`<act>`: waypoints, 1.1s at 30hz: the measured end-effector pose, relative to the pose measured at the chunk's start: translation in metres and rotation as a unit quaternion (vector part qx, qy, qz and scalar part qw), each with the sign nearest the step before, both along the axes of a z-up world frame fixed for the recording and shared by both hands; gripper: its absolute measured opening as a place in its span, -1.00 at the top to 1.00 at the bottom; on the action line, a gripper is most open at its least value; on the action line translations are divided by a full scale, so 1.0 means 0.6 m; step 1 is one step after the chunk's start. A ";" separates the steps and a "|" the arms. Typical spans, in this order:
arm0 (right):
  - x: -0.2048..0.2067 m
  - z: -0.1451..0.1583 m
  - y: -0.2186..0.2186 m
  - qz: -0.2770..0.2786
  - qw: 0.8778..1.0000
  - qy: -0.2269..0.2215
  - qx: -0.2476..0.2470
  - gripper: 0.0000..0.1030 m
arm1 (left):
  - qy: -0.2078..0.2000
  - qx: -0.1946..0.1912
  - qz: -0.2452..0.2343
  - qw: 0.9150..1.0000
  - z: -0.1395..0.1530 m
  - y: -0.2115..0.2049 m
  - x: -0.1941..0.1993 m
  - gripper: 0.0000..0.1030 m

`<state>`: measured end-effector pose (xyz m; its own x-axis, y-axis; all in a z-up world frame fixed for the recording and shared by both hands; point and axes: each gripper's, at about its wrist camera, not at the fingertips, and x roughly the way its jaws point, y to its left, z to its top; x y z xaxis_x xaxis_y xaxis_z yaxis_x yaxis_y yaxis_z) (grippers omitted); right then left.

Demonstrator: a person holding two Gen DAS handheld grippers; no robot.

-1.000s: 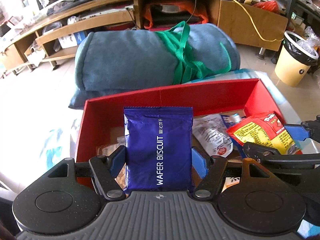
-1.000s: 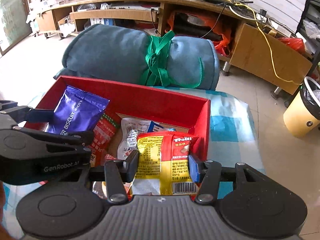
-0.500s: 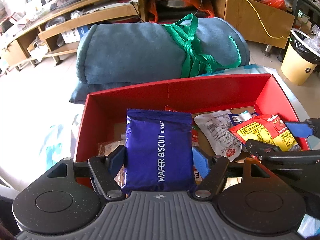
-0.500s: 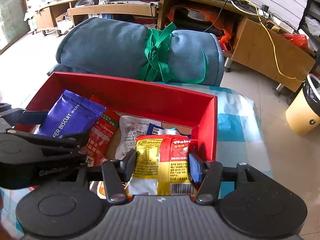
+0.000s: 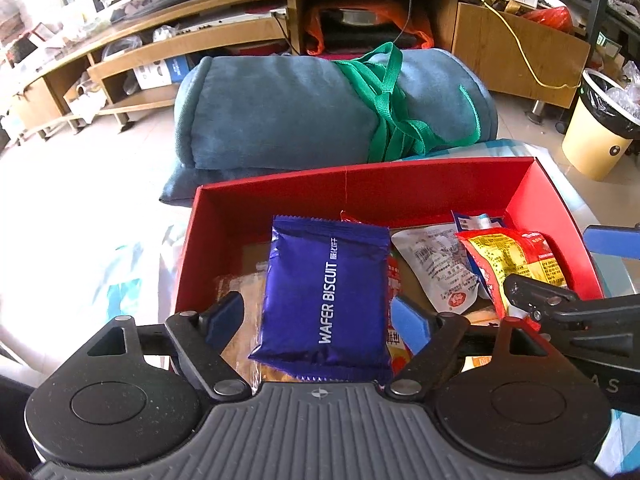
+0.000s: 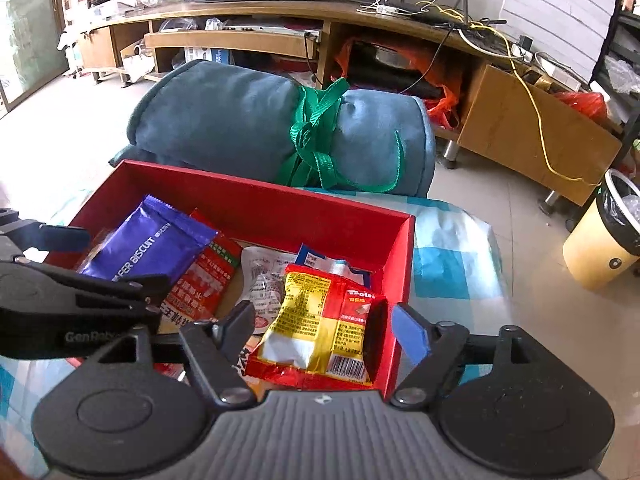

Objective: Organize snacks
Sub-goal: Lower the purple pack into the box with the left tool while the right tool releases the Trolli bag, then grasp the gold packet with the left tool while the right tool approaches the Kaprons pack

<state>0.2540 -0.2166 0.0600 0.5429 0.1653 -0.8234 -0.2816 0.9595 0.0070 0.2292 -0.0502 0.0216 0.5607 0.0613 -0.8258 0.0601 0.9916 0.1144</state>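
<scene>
Left tongs (image 5: 318, 316): released, wafer biscuit pack (image 5: 326, 296) lying between them in red box (image 5: 360, 184).
Right tongs (image 6: 324, 328): released around yellow snack bag (image 6: 316, 320).

A red box (image 5: 400, 184) sits open on a blue and white checked cloth, with snack bags lying inside it. A shiny purple bag (image 5: 326, 300) marked "WAFER BISCUIT" lies on the left side, partly on top of a flat red bag (image 6: 200, 284) with white writing. A white bag (image 5: 438, 268) lies flat in the middle with a small blue and white packet (image 6: 320, 260) behind it, and a crinkly yellow and red bag (image 6: 320, 324) lies by the right wall.
</scene>
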 end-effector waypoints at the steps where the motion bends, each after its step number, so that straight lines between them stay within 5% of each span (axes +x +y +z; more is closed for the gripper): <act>1: -0.002 0.003 -0.001 0.001 1.000 -0.001 0.001 -0.38 | 0.000 -0.001 0.000 1.000 0.001 0.000 -0.002 -0.66; 12: -0.048 0.032 -0.015 0.006 1.000 -0.011 0.016 -0.43 | -0.008 -0.025 0.006 1.000 0.027 0.021 -0.062 -0.69; 23: -0.119 0.039 -0.042 0.013 1.000 0.008 0.022 -0.44 | 0.078 -0.055 -0.005 0.995 -0.019 0.045 -0.184 -0.71; 33: -0.191 0.012 -0.042 0.025 0.998 0.052 0.009 -0.44 | 0.123 -0.057 0.018 0.991 -0.065 0.063 -0.229 -0.70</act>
<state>0.1393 -0.2415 0.0670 0.4460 0.2054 -0.8712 -0.3260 0.9437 0.0556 0.0920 -0.0124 -0.0176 0.3411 -0.0244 -0.9397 0.0367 0.9992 -0.0126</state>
